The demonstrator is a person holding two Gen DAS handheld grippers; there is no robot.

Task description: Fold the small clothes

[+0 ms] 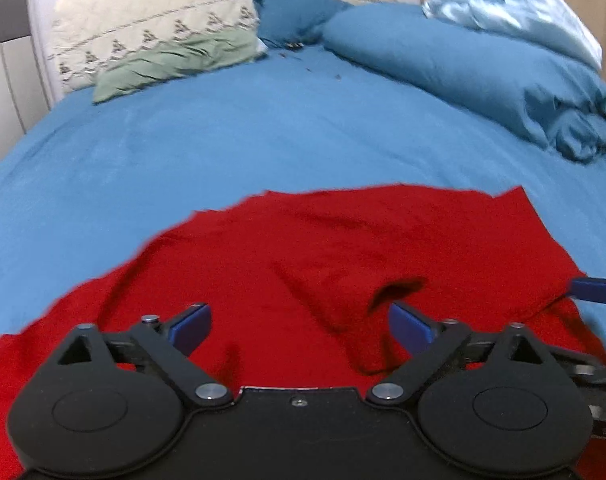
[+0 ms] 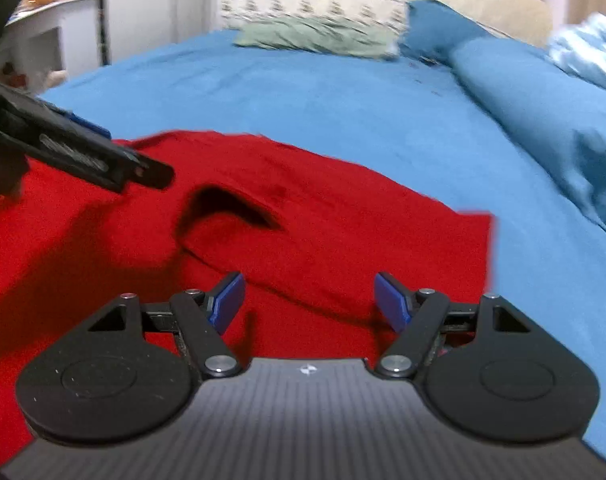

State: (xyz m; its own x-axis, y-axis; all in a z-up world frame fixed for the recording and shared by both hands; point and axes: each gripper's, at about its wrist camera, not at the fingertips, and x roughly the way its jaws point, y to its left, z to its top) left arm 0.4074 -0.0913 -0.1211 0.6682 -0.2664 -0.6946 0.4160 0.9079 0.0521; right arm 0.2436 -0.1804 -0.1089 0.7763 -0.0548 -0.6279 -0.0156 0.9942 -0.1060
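A red garment [image 1: 303,256] lies spread on the blue bedsheet [image 1: 263,136], with a raised fold and a dark opening near its middle [image 1: 399,290]. My left gripper [image 1: 299,326] is open and empty, low over the garment's near part. In the right wrist view the same red garment [image 2: 323,216] fills the lower left, with its dark opening [image 2: 231,208]. My right gripper [image 2: 309,300] is open and empty just over the garment's near edge. The left gripper shows from the side at the left [image 2: 83,148]. A blue fingertip of the right gripper shows at the right edge [image 1: 595,290].
A green cloth [image 1: 175,64] lies by a cream patterned pillow [image 1: 143,32] at the head of the bed. A rolled blue duvet [image 1: 483,76] and a pale blue cloth [image 1: 515,4] lie along the right. A white desk [image 2: 43,28] stands left of the bed.
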